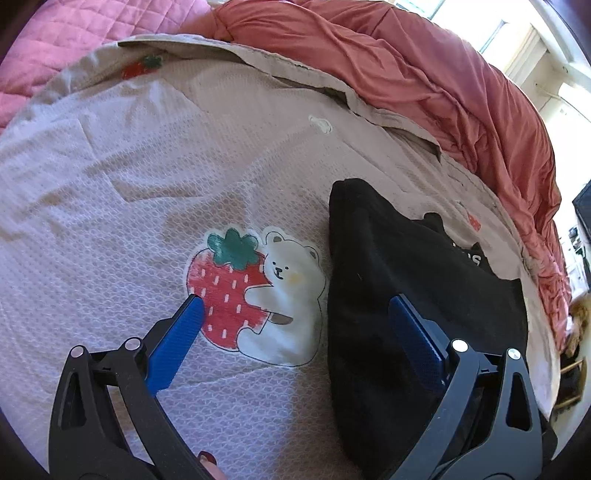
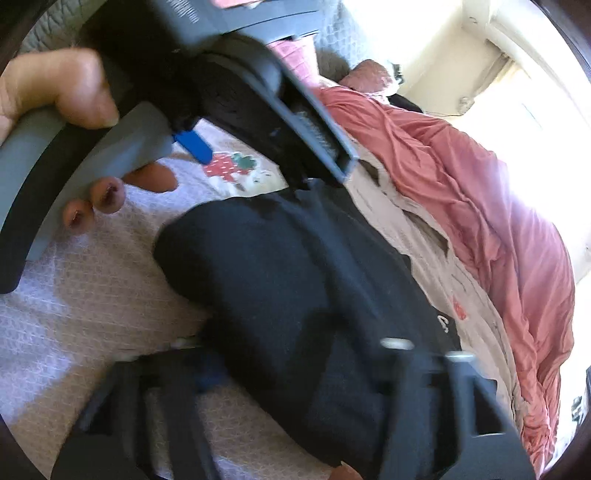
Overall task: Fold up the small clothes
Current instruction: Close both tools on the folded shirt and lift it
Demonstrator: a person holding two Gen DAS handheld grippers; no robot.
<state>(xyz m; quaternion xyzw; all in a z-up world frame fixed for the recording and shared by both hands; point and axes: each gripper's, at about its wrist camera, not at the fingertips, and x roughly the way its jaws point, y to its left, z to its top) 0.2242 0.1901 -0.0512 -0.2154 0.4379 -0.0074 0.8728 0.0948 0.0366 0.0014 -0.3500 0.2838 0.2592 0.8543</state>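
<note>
left wrist view only: bear-and-strawberry print [image 1: 255, 291] sharp and whole on the pale waffle blanket [image 1: 110, 206]; white lettering on the black garment [image 1: 406, 273] at its far right edge; pink quilt [image 1: 55, 40] at top left; window [image 1: 480, 22] at top right.

right wrist view only: left hand [image 2: 62, 99] wrapped round the grey handle of the left gripper [image 2: 195, 146], painted nails showing; whole view blurred; same print [image 2: 236, 168] small and far off, just beyond the one blue fingertip visible.

both views: red duvet [image 1: 424, 70] bunched along the far side of the bed; black garment lying in a folded heap on the blanket, right of the print.

left gripper [image 1: 295, 306]: spread wide, holding nothing. left finger [image 1: 181, 332] tip at the edge of the strawberry print, over the blanket; contact not discernible. right finger [image 1: 417, 336] over the black garment, seemingly resting on it.

right gripper [image 2: 295, 373]: dark frame at the bottom of its own view, spread to either side of the garment's near end. fingertips lost in blur against black cloth; apparently wide apart, grip on the cloth not discernible.
</note>
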